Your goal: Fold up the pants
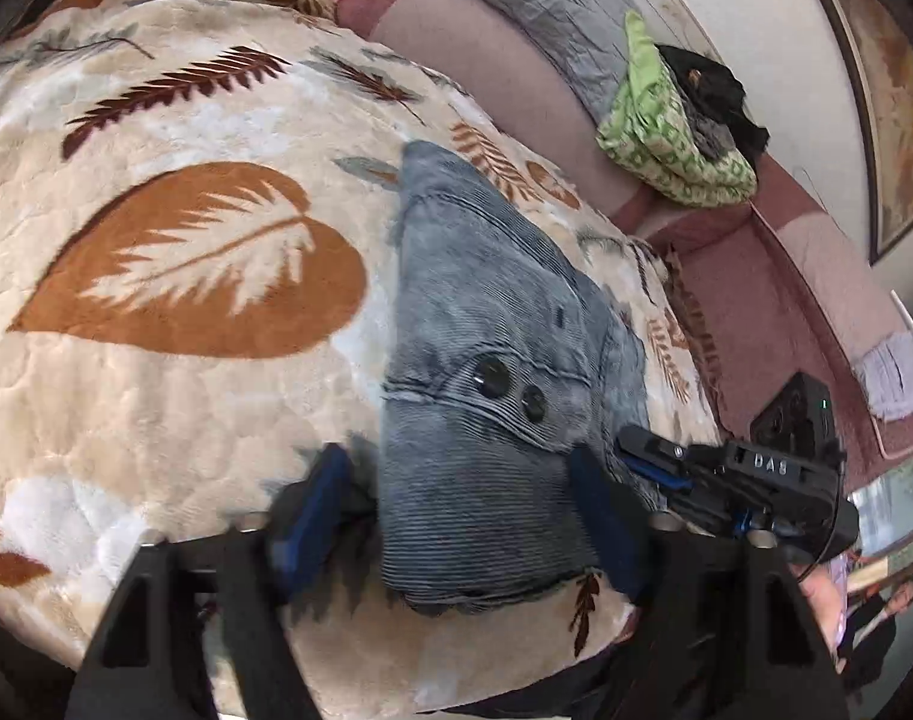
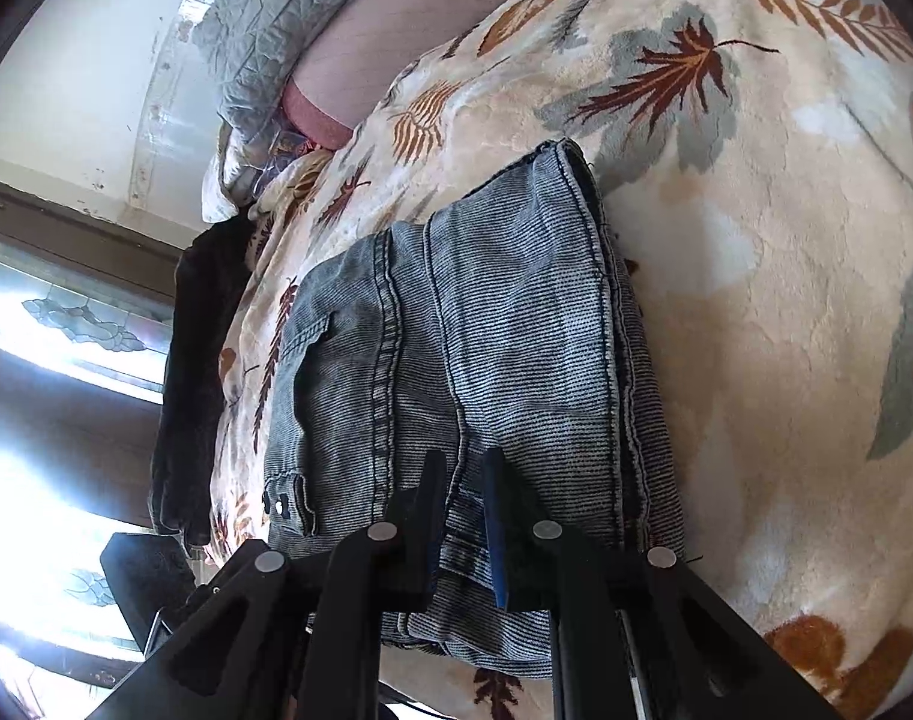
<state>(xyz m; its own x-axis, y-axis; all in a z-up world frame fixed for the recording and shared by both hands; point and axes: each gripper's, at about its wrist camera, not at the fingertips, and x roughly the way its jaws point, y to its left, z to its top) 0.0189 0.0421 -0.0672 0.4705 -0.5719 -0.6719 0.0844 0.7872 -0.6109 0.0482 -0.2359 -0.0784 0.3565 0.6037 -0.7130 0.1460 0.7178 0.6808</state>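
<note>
A: Where are the pants (image 1: 486, 372)?

B: On the blanket (image 1: 174, 396), near its right edge, already doubled into a thick stack.

A: Left gripper (image 1: 462, 528)?

B: Spread wide, its fingers (image 1: 312, 516) straddling the near end of the stack, gripping nothing.

A: Right gripper (image 2: 462, 516)?

B: Nearly closed, it looks pinched on the near edge of the pants; I judge it grasping.

A: Which step?

B: Probably a late fold, or tidying. Next the left should clench on the near end, then both lift together and lay it over the far end.
</note>
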